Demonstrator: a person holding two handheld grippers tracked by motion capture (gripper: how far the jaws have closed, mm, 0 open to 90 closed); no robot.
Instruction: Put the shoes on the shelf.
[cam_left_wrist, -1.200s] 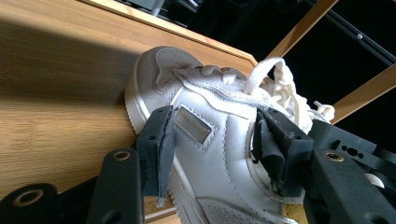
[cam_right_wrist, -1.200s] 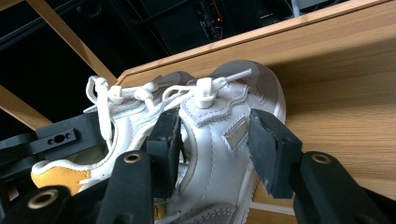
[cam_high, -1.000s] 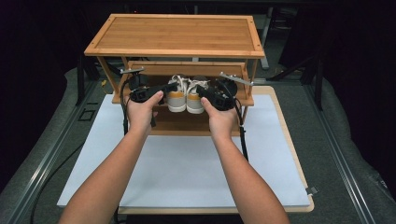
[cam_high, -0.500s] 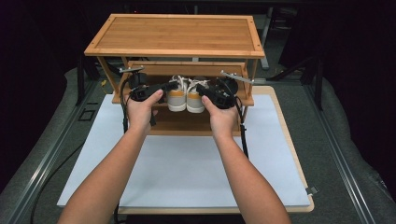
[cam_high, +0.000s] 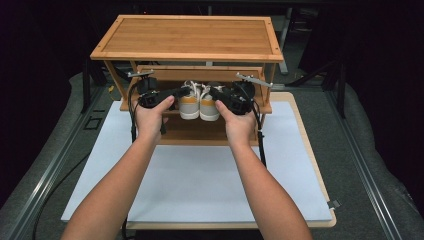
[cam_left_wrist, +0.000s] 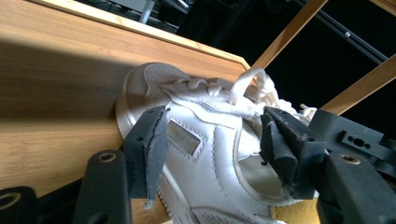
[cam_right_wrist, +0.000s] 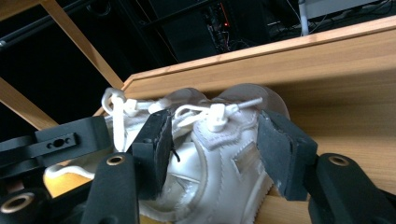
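You've got both grippers in at the middle shelf (cam_high: 165, 127) of the rack (cam_high: 187, 37), one on each shoe; left gripper (cam_high: 176, 93) is at the left shoe (cam_high: 189, 102), right gripper (cam_high: 216, 93) at the right shoe (cam_high: 209, 105); the pair sits side by side on that shelf, touching, heels toward you. In the left gripper view your jaws stand wide apart either side of the left shoe (cam_left_wrist: 210, 154); one pad lies against its side panel, the other sits at the collar, and I can't tell whether either is pressing yet; nothing is clamped. In the right gripper view it's the same story; jaws spread wide around the tongue and laces of the right shoe (cam_right_wrist: 219, 158), nothing gripped. So by my read this is the grasp step, a two-handed pick of the pair; the next move calls for you to close both grippers on firm parts, the collar or side wall rather than loose laces, then draw both shoes straight back toward you, level, keeping clear of the top shelf and the side posts. Count: two shoes, two grippers, one rack, one white mat (cam_high: 200, 185) on the table in front of it.
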